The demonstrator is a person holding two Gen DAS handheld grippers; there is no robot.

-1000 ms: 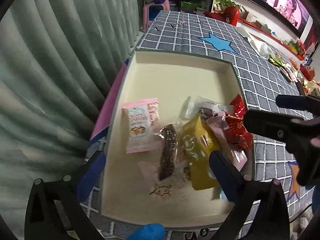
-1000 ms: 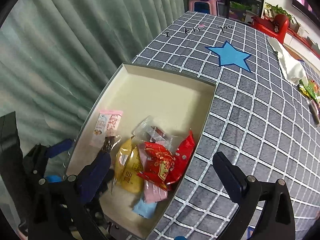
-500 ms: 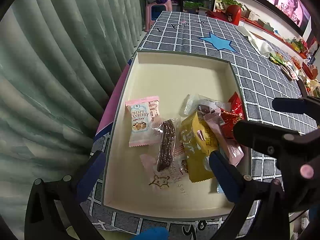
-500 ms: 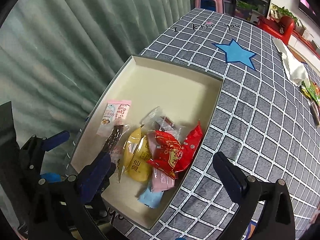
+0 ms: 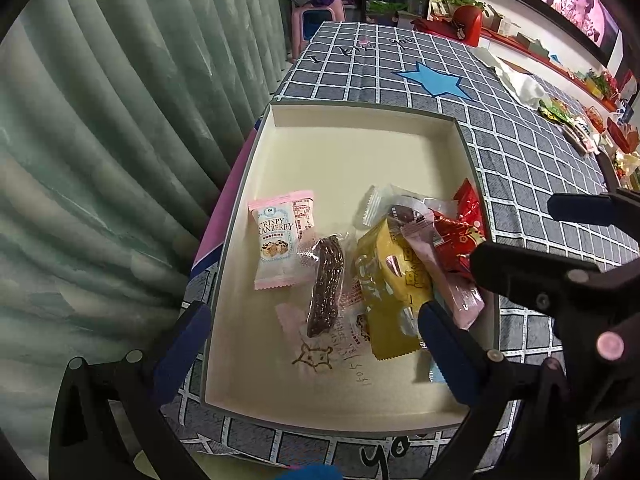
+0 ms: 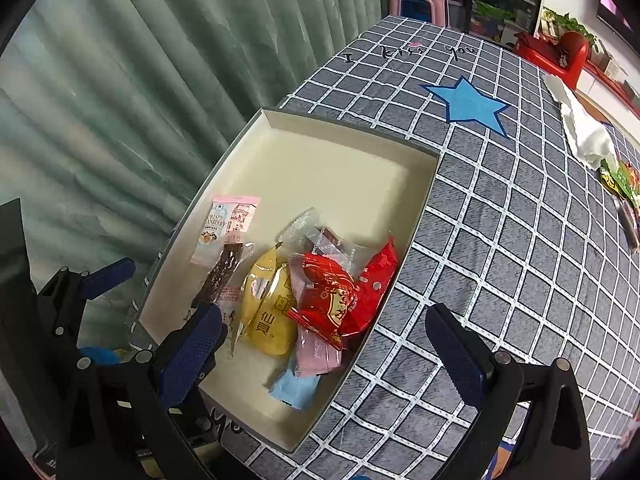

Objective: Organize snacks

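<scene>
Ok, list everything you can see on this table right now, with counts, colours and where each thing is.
box: 1, cream inside with grey rim, on the table by the curtain
cranberry packet: 1, pink and white, left in box, lying apart
dark snack bar: 1, brown in clear wrap, beside it
yellow packet: 1, centre of the pile
red packets: 2, right side by the wall
pink packet: 1, under the red ones
light blue packet: 1, near corner
tablecloth: 1, grey check, blue star
white cloth: 1, far right
left gripper: open, over box
right gripper: open, over box edge
</scene>
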